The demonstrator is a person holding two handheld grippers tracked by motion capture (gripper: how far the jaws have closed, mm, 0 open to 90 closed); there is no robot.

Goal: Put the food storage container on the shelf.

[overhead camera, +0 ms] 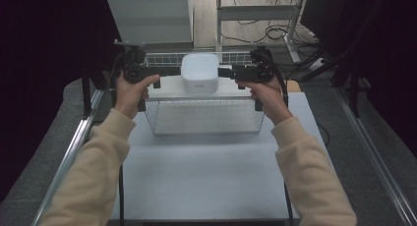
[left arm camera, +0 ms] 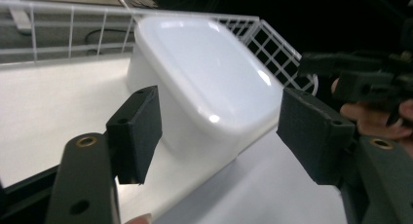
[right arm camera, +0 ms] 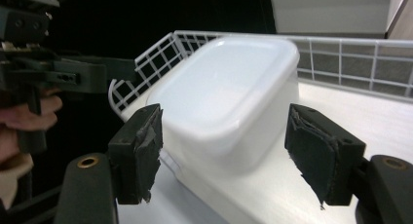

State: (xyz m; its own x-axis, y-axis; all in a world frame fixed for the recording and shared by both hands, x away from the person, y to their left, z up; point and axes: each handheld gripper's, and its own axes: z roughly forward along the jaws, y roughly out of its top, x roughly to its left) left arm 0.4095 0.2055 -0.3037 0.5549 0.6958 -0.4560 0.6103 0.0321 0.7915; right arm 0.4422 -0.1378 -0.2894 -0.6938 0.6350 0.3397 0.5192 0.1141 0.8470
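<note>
Both the left gripper [left arm camera: 219,136] and right gripper [right arm camera: 229,153] are spread wide around the white tub [overhead camera: 199,72]; uneven squeeze could tip it off the shelf [overhead camera: 167,91].

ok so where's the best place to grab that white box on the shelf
Probably by its two opposite side walls. The white box sits upside down with a smooth domed top, no handle. Left gripper and right gripper flank it, open, so squeeze inward from both ends.

You have a pale table [overhead camera: 206,177] in front of you, its near part bare. Toward its far end a white wire basket [overhead camera: 204,119] stands on it. A flat white board [overhead camera: 167,91] lies across the basket, and a white tub [overhead camera: 199,72] sits upside down on that board.
</note>
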